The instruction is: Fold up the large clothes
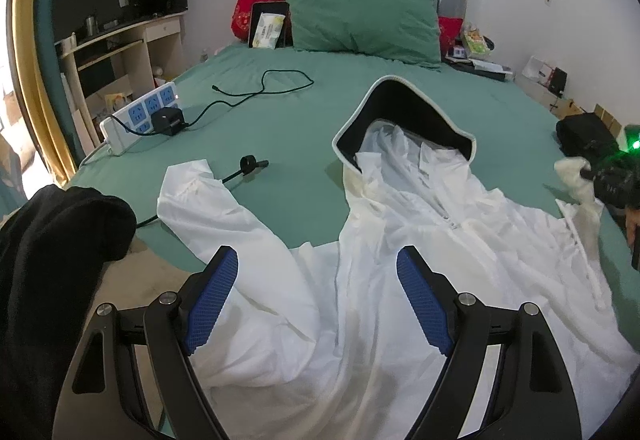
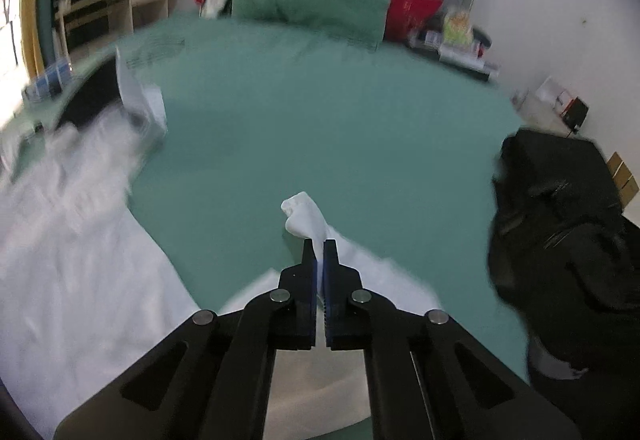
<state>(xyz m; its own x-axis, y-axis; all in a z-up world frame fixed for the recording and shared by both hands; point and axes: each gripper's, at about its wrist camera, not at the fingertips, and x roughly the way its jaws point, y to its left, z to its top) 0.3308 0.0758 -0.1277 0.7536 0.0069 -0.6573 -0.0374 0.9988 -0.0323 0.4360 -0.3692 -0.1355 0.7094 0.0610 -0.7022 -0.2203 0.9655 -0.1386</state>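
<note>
No writing can be read anywhere: the pale packet (image 1: 267, 25) leaning on the red pillows (image 1: 256, 2) at upper centre of the left wrist view carries print too small to make out.

At the far left of that view a black cloth (image 1: 60, 240) is cut off by the frame edge. Right of it, in the left middle, a white power strip (image 1: 140, 116) with blue sockets lies on the green bedsheet (image 1: 280, 128) with a black charger (image 1: 171, 121) plugged in; its black cable (image 1: 256, 88) loops toward the green pillow (image 1: 360, 20).

The white hooded jacket (image 1: 420, 240) is spread over the lower centre and right of the frame, its dark-lined hood (image 1: 404, 116) pointing up the bed and one sleeve (image 1: 200, 196) reaching left. The left gripper (image 1: 318, 296) hovers over its lower part, blue pads wide apart with nothing pinched between them. At the right edge the right gripper (image 1: 600, 180) is blurred and partly cut off, a bunch of white fabric at its tip.

The right wrist view is motion-blurred. The jacket (image 2: 72, 240) fills the lower left. At lower centre the right gripper (image 2: 319, 252) has its jaws clamped on the other sleeve (image 2: 304, 218), whose end sticks up above the fingertips. A black bag (image 2: 560, 220) fills the right edge, its contents hidden.
</note>
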